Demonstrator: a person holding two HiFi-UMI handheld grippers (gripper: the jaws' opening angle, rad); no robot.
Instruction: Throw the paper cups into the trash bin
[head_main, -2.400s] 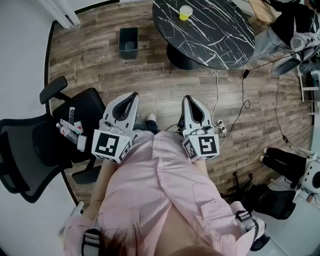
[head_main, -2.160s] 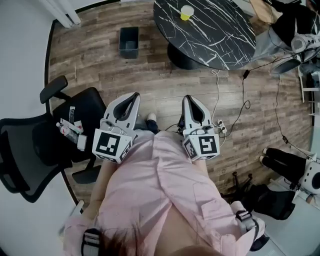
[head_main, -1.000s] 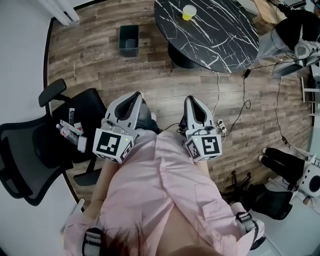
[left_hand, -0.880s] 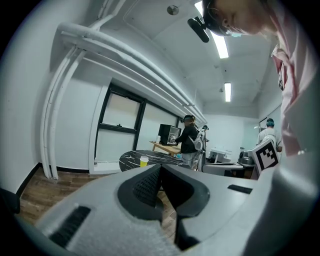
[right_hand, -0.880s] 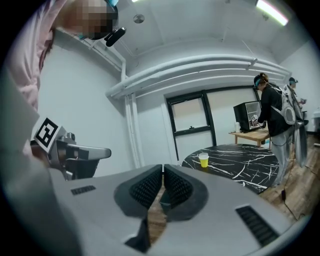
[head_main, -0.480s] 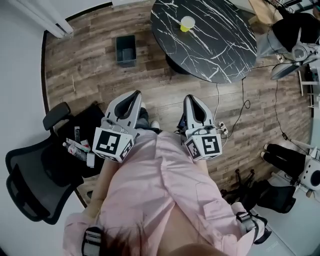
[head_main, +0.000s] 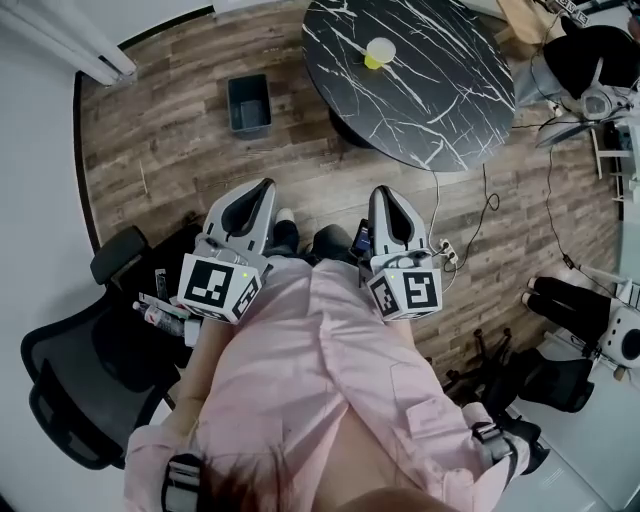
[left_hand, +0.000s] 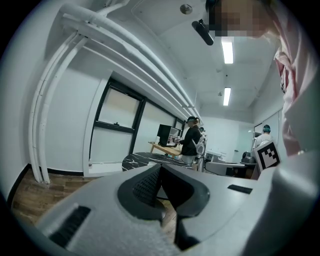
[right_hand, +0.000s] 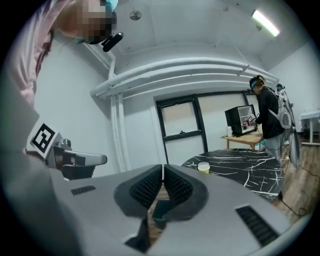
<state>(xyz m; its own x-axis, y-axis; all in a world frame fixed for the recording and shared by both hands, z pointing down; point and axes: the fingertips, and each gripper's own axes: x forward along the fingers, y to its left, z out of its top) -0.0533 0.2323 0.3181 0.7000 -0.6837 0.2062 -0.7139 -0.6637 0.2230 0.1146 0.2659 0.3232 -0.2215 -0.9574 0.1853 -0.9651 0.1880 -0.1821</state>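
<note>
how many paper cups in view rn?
1. A yellow paper cup stands upright on the round black marble table, to the right of the trash bin on the floor. The bin's inside is too dark to check, so more may be hidden.

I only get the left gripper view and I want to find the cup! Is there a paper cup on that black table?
Observer: Yes, a yellow paper cup stands upright on the black table.
Operator: Where's the bin?
Observer: The trash bin sits on the wooden floor, left of the table in the head view.
Operator: Are the other tongs holding anything?
Observer: No, the right tongs are shut with nothing between them.
</note>
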